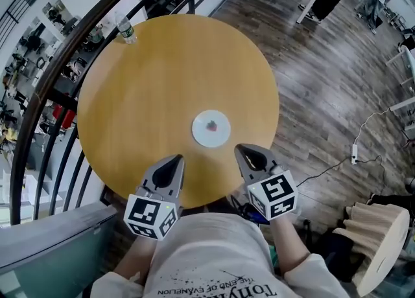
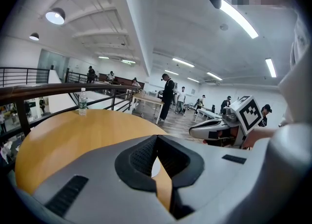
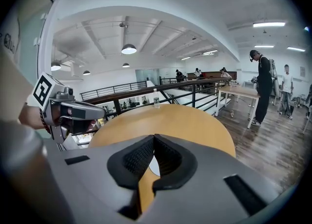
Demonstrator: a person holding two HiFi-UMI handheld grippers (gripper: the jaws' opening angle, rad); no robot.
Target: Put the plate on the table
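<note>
A small white plate (image 1: 211,128) with a red mark in its middle lies flat on the round wooden table (image 1: 149,83), near the front edge. My left gripper (image 1: 175,160) hovers at that edge, just left of and nearer than the plate, with its jaws shut and empty. On the plate's right, my right gripper (image 1: 242,150) is also shut on nothing and stands apart from the plate. In the left gripper view a sliver of the plate (image 2: 154,167) shows behind the closed tips (image 2: 156,138). The right gripper view shows the same: plate (image 3: 153,165), tips (image 3: 154,138).
A clear water bottle (image 1: 126,31) stands at the table's far left rim. A dark curved railing (image 1: 71,50) runs behind the table. On the wood floor to the right lie a cable and power strip (image 1: 354,154). A ribbed tan stool (image 1: 379,238) stands at lower right, with people at distant desks.
</note>
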